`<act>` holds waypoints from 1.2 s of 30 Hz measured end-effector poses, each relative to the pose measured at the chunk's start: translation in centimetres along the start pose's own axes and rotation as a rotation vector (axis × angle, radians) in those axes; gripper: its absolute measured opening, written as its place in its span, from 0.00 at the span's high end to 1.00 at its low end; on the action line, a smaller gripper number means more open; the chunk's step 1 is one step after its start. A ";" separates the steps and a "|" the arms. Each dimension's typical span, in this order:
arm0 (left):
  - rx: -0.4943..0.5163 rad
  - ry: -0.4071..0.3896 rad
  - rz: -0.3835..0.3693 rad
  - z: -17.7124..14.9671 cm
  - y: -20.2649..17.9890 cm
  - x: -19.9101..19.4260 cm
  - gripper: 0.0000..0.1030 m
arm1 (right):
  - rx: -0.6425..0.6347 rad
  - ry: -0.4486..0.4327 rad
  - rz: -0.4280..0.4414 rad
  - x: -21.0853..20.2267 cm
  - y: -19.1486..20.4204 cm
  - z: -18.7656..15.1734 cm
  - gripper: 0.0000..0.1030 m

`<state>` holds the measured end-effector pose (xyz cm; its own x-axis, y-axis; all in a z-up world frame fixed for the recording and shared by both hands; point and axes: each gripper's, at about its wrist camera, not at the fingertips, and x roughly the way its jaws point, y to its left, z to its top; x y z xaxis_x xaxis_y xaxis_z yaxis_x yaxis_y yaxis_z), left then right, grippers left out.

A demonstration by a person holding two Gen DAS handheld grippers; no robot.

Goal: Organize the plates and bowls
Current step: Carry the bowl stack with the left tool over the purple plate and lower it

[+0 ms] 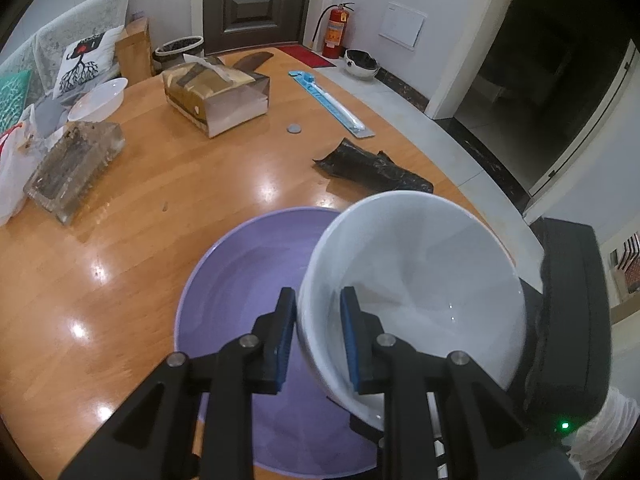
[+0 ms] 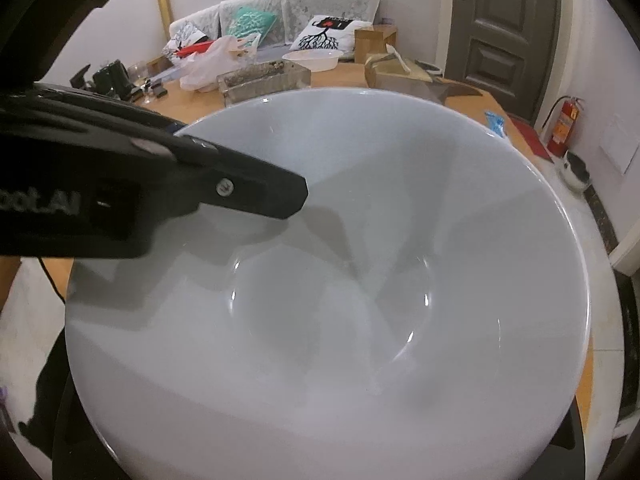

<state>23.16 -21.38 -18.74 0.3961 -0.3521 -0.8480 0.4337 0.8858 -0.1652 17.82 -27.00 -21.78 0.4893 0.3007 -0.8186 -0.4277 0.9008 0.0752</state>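
Note:
My left gripper (image 1: 318, 338) is shut on the near rim of a white bowl (image 1: 416, 284), one blue pad inside and one outside, holding it tilted above a purple plate (image 1: 240, 280) that lies on the wooden table (image 1: 140, 248). The same white bowl (image 2: 340, 300) fills the right wrist view, with the left gripper's black finger (image 2: 256, 192) clamped over its left rim. My right gripper's own fingers are hidden behind the bowl; part of its black body (image 1: 568, 304) shows just right of the bowl in the left wrist view.
On the table sit a tissue box (image 1: 216, 94), a clear block-like container (image 1: 76, 168), a white bowl (image 1: 98, 98), a black crumpled wrapper (image 1: 372, 168), a blue packaged item (image 1: 332, 102) and a plastic bag (image 1: 16, 160). The table's rounded edge runs along the right.

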 end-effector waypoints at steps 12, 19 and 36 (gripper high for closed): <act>-0.011 -0.001 0.032 0.1 1.0 -0.7 0.82 | -0.001 0.009 0.015 0.8 0.7 1.7 0.02; -0.034 -0.006 0.021 0.5 2.0 -0.2 0.82 | 0.006 0.045 0.028 2.0 0.5 2.7 0.02; -0.067 0.028 -0.006 0.2 2.3 0.3 0.77 | 0.012 0.082 0.018 2.3 0.8 3.0 0.02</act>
<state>24.43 -19.48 -19.30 0.3701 -0.3496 -0.8607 0.3809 0.9021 -0.2027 20.84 -24.66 -21.89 0.4174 0.2910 -0.8609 -0.4269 0.8991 0.0969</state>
